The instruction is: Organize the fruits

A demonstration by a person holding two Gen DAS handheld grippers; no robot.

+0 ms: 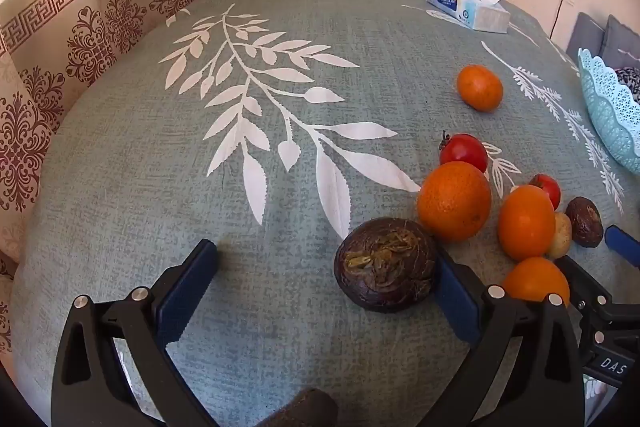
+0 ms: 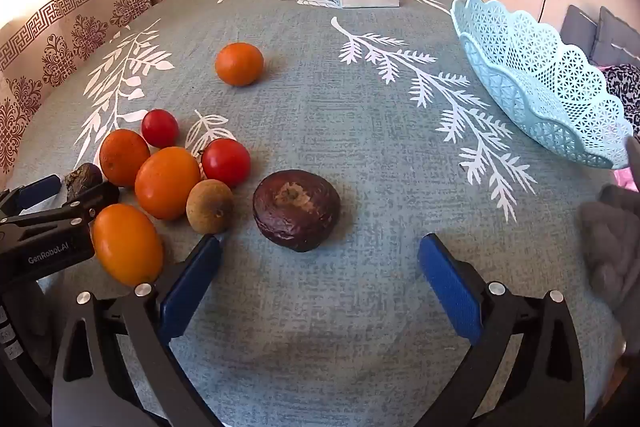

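On our left side, we hold the left hand-held gripper [image 1: 326,281] low over the bench [image 1: 280,147] with its grey-green cloth of white leaves. Its jaws stand wide apart. A dark purple wrinkly round fruit [image 1: 385,264] sits between them, but not in the middle. It touches the right blue pad, and the left pad is well apart from it. We think this gripper needs to slide a little to its right before it squeezes.

Next comes the pile of fruit: a big round orange [image 1: 454,201], small red tomatoes [image 1: 464,151] and more oranges, all close together.

Then we see our right hand-held gripper [image 2: 320,263], also wide and holding nothing. A second dark brown wrinkly round fruit [image 2: 297,209] lies straight ahead of it, just past the fingertips and a bit toward the left finger. It is round, so it has no long side to line up with. This gripper is nearer to that fruit.

Far to the right stands the pale blue lacy plastic basket [image 2: 532,75], tilted and well apart from all the fruit. We guess the fruit goes there.
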